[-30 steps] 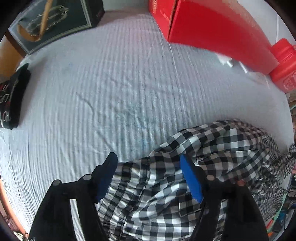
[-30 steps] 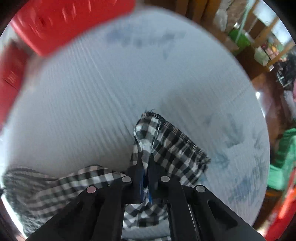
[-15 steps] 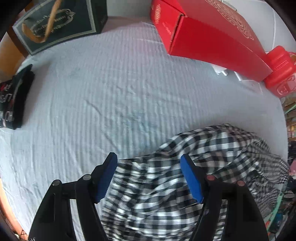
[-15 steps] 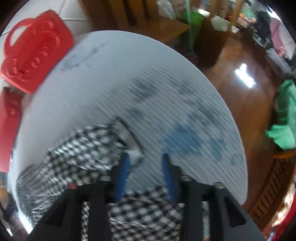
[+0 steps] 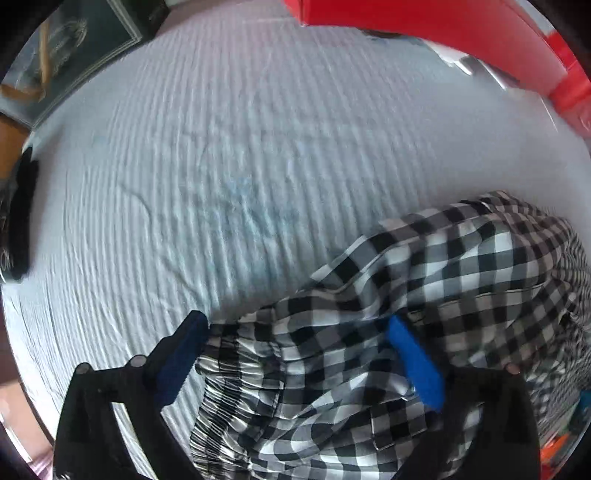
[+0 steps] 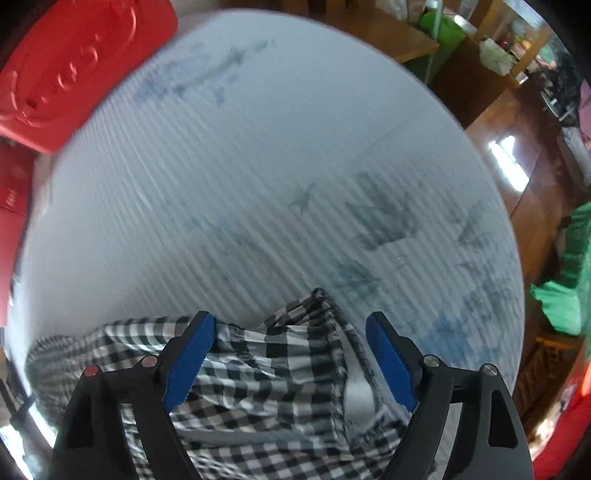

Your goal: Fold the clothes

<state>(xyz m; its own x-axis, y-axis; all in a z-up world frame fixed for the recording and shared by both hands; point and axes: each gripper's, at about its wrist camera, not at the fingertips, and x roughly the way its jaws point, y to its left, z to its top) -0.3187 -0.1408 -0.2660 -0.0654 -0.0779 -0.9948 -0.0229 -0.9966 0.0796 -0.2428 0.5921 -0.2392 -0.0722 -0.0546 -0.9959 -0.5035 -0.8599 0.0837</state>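
Note:
A black-and-white checked garment (image 5: pixel 424 291) lies crumpled on the pale striped table cloth (image 5: pixel 240 155). My left gripper (image 5: pixel 295 325) is open, low over the garment's gathered waistband, with cloth lying between its blue pads. In the right wrist view the same garment (image 6: pixel 273 369) shows a hemmed corner lying flat. My right gripper (image 6: pixel 291 325) is open wide just above that corner and holds nothing.
A long red box (image 5: pixel 424 26) and a red container (image 5: pixel 572 96) stand at the far side. A dark green box (image 5: pixel 81 48) is at the far left, a black folded item (image 5: pixel 18 218) at the left edge. The round table edge (image 6: pixel 491 192) drops to wooden floor.
My right gripper let go of the garment's corner and opened wide; the corner now lies on the table. My left gripper stayed open and dropped closer to the waistband.

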